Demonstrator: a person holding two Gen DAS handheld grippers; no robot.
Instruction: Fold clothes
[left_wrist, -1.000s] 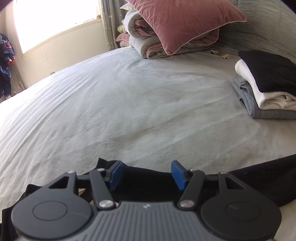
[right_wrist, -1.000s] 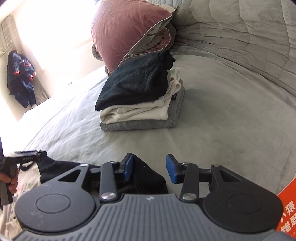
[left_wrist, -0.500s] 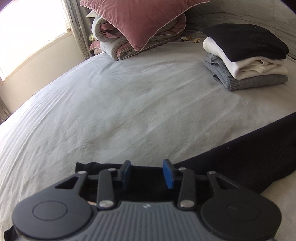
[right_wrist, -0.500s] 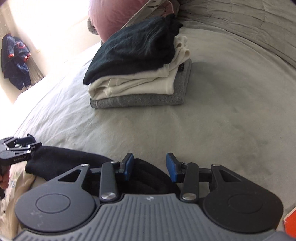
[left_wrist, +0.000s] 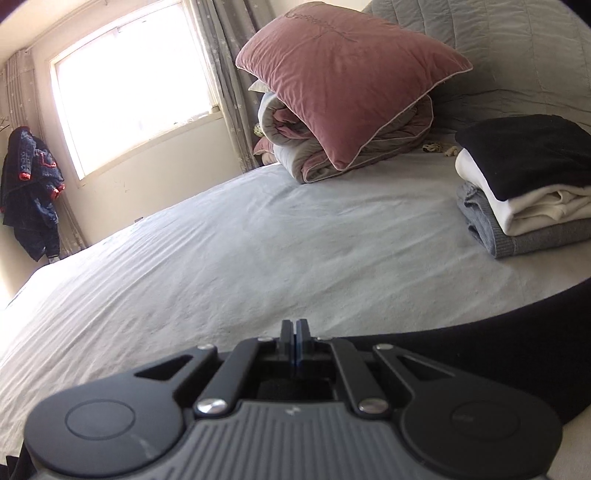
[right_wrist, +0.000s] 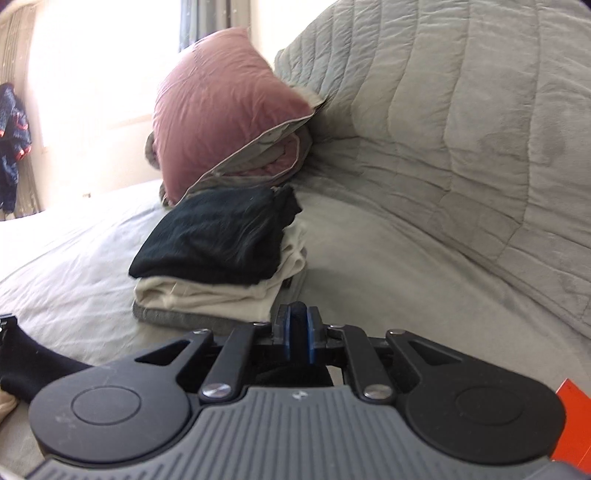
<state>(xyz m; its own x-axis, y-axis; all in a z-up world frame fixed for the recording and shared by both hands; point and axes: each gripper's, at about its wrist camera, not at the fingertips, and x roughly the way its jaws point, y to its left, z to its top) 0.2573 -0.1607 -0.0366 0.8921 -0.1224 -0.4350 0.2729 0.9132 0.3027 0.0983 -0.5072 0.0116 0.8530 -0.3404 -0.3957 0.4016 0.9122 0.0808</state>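
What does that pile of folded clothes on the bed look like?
The pile of folded clothes has three soft layers: a black top piece, a cream one under it, and a grey ribbed knit at the bottom. It lies flat on the pale grey bed, near the pink pillow. No gripper touches it.

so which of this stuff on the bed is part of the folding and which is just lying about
Part of the job:
- long black garment, pinched in both grippers: left gripper, right gripper
- stack of folded clothes, black on cream on grey knit

Just lying about:
- dusty pink velvet pillow
- rolled grey and pink duvet
- navy jacket hanging by the window
- orange box corner
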